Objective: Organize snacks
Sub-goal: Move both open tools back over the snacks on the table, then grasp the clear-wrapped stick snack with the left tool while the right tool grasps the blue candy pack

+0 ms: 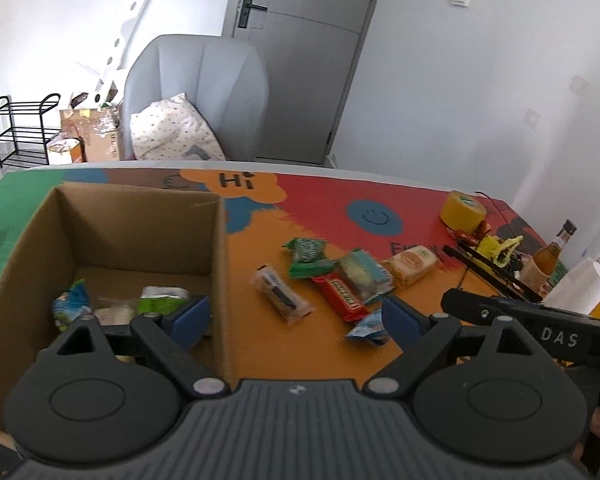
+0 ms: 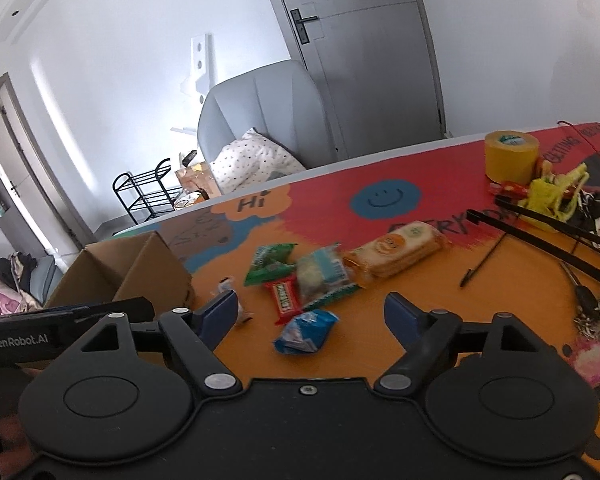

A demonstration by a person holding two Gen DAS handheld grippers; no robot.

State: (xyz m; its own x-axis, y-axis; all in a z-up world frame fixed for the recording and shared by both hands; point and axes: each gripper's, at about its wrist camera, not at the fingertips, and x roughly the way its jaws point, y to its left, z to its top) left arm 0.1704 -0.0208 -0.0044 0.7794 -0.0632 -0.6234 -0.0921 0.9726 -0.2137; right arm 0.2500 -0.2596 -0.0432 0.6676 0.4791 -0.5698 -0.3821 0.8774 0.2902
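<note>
Box (image 1: 140, 216) at 9 o'clock holds about three packets | loose snacks (image 1: 332, 280) near centre, six left on mat | left gripper (image 1: 296, 320) spread, empty | right gripper (image 2: 310, 314) spread above blue packet (image 2: 306, 330)

The right gripper (image 2: 310, 312) hangs above the colourful table (image 2: 440, 300) with its jaws spread wide and nothing between them. Just ahead lies a blue snack packet (image 2: 306, 331). Beyond it a red bar (image 2: 284, 298), a green packet (image 2: 269, 263) and a pale blue-and-white packet (image 2: 324, 274) lie bunched together, touching; an orange cracker pack (image 2: 398, 252) lies beside them to the right. The cardboard box (image 2: 140, 276) stands at the left. A yellow tape roll (image 2: 510, 156) stands near the far right edge, with black tongs (image 2: 548, 232) nearby.
</note>
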